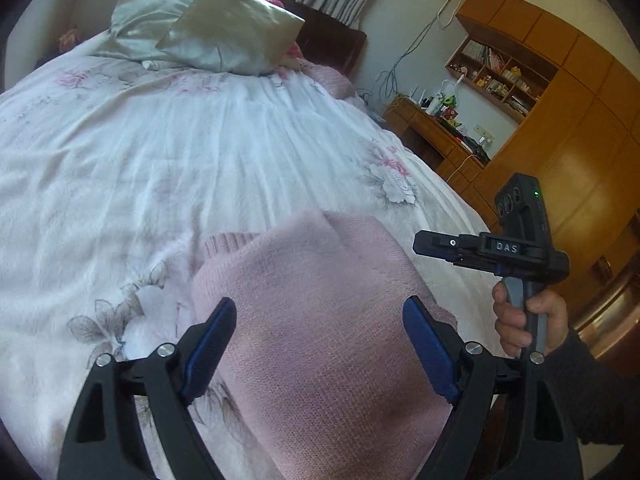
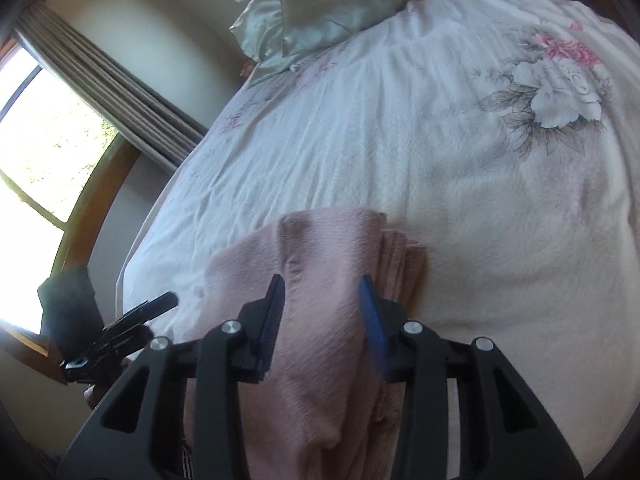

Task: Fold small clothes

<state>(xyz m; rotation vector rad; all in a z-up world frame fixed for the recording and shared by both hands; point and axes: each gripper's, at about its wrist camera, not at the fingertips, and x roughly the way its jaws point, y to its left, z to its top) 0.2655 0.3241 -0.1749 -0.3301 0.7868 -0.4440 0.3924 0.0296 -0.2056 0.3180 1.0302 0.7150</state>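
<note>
Pink sweater (image 1: 316, 320) sits folded at the bed's (image 1: 200, 152) near edge, left gripper (image 1: 320, 344) wide, right gripper (image 2: 322, 320) half-open, both empty, so I'd press flat before pinching.

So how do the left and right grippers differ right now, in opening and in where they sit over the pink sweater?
The left gripper is wide open; the right gripper is open too, but narrower. The left hovers over the broad flat middle of the pink knit sweater; the right straddles a raised ridge of fabric near its stacked folded edge. In the left view the right gripper's fingers look level, above the bed's floral cover. Neither has closed on the cloth.
</note>
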